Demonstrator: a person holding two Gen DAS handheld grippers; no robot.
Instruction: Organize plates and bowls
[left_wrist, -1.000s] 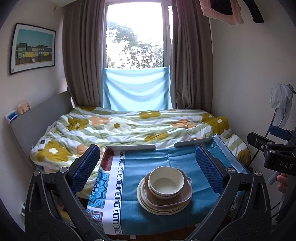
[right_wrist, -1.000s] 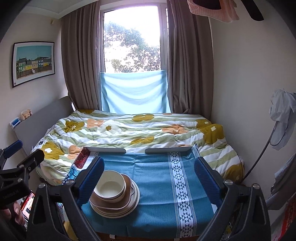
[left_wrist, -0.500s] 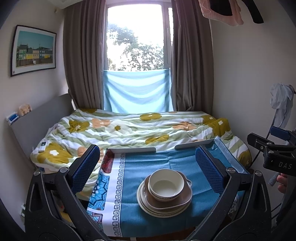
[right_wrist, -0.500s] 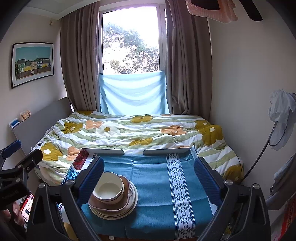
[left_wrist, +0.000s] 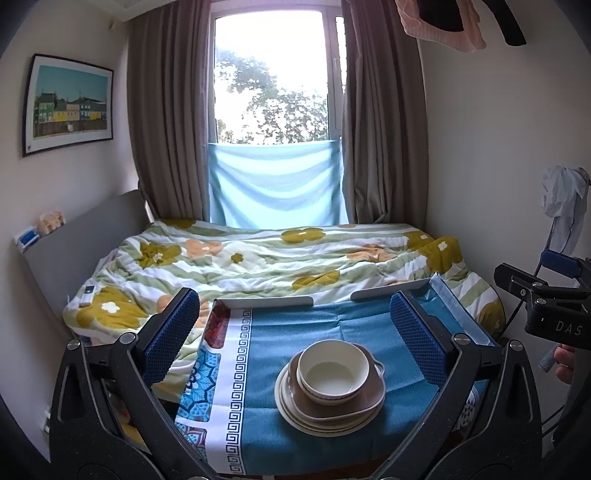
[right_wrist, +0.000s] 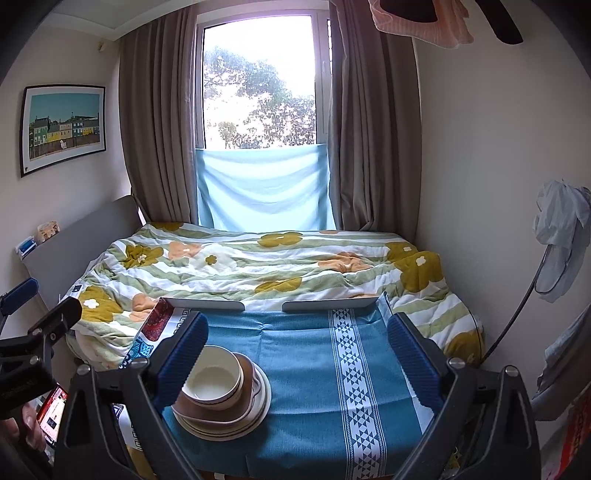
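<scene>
A: Where do the dishes sit?

B: In one stack on the blue cloth over the bench: a cream bowl on top, nested in a brown dish, with pale plates beneath. In the right wrist view the same stack lies at the bench's near left, partly behind that gripper's left finger.

A: And the grippers?

B: The left gripper is spread wide with nothing between its pads, and the stack lies between and below them. The right gripper is equally wide and empty, over bare cloth right of the stack.

A: So how far along is the job?

B: One stack fits either reading: dishes already gathered and tidy, or a pile waiting to be set apart. The pictures do not settle it.

A: How should any handling go?

B: Judging by the nesting, the bowl looks free to lift alone by its rim; the plates below are thin and close-packed, so a grip there would likely need a low, level approach. The bed lies just beyond the bench's far edge.
</scene>
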